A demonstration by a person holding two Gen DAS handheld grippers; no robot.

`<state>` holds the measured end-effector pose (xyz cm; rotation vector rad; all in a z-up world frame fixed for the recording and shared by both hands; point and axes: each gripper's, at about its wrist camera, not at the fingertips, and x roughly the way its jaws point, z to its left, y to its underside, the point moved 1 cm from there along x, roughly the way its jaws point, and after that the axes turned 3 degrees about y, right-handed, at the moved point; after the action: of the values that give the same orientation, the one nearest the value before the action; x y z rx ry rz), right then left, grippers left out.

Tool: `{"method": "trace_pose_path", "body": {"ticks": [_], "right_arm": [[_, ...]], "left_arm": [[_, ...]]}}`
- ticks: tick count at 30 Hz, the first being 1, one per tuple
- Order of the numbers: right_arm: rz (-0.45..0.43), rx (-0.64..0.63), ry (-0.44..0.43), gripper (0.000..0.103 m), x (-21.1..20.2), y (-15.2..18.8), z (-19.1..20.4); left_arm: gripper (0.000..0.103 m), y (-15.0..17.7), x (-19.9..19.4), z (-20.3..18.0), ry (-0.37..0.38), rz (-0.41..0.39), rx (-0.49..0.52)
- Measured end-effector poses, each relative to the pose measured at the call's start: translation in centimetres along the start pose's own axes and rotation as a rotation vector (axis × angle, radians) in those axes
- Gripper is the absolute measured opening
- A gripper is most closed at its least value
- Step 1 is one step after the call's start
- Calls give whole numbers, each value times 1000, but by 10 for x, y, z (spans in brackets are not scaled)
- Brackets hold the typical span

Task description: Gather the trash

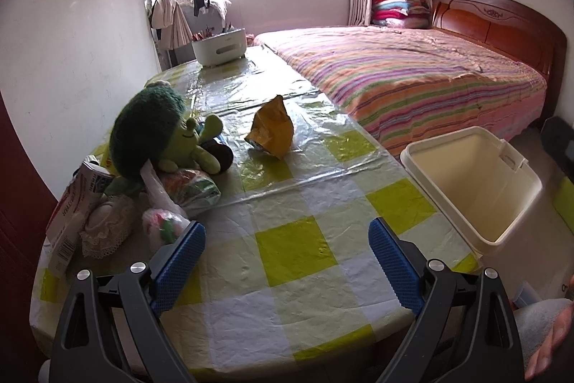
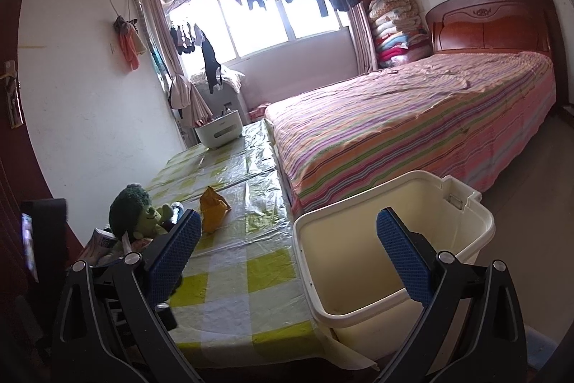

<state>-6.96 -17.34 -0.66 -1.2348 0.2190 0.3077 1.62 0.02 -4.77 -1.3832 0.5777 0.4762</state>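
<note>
A crumpled yellow wrapper [image 1: 271, 129] [image 2: 212, 209] stands on the checked tablecloth [image 1: 297, 250] near the table's middle. An empty cream bin [image 1: 477, 189] [image 2: 391, 239] stands on the floor beside the table's right edge. My left gripper [image 1: 287, 241] hovers open over the near part of the table, well short of the wrapper, with nothing between its fingers. My right gripper [image 2: 288, 228] is open too, held above the table's right edge and the bin's rim. More wrappers and plastic bags [image 1: 179, 192] lie at the table's left by the plush toy.
A green plush toy [image 1: 158, 135] [image 2: 138, 212], a printed box [image 1: 77, 203] and a lace item [image 1: 107, 228] crowd the table's left. A white basket [image 1: 219, 46] stands at the far end. A striped bed [image 1: 412, 78] borders the table on the right. A hand [image 1: 552, 343] shows at bottom right.
</note>
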Motion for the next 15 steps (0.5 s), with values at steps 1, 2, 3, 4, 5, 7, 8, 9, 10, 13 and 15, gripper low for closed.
{"method": "trace_pose_path", "body": {"ticks": [1,2,3,4,5,7,8,9,10,13,15], "right_arm": [[0,2,-5,97,0,0,-1],[0,6,-9,97,0,0,-2],[2,11,-15,97,-1,0,-3],[3,16,-20,97,-1,0,-4],[4,22,-25,97,-1,-1,-5],[5,29,-30,97,-1,-1,-6],[7,32,-32,97,-1,-1,-7],[8,33,-34,97,-1,-1,-7],[8,35,-35,97,-1,-1,-7],[7,41,-37,97,-2,-2,-8],[9,43,-38,97,-1,-2,-8]], "left_arm": [[90,0,1,-1,0,3,3],[90,0,2,-4,0,8,9],[90,1,3,-6,1,10,13],[90,0,4,-8,1,13,17],[90,0,5,-10,2,18,23],[90,1,5,-15,4,21,32],[90,1,6,-16,5,21,34],[90,1,6,-17,7,24,38],[90,1,7,-18,9,27,41],[90,1,7,-22,13,31,49],[90,2,7,-23,15,33,54]]}}
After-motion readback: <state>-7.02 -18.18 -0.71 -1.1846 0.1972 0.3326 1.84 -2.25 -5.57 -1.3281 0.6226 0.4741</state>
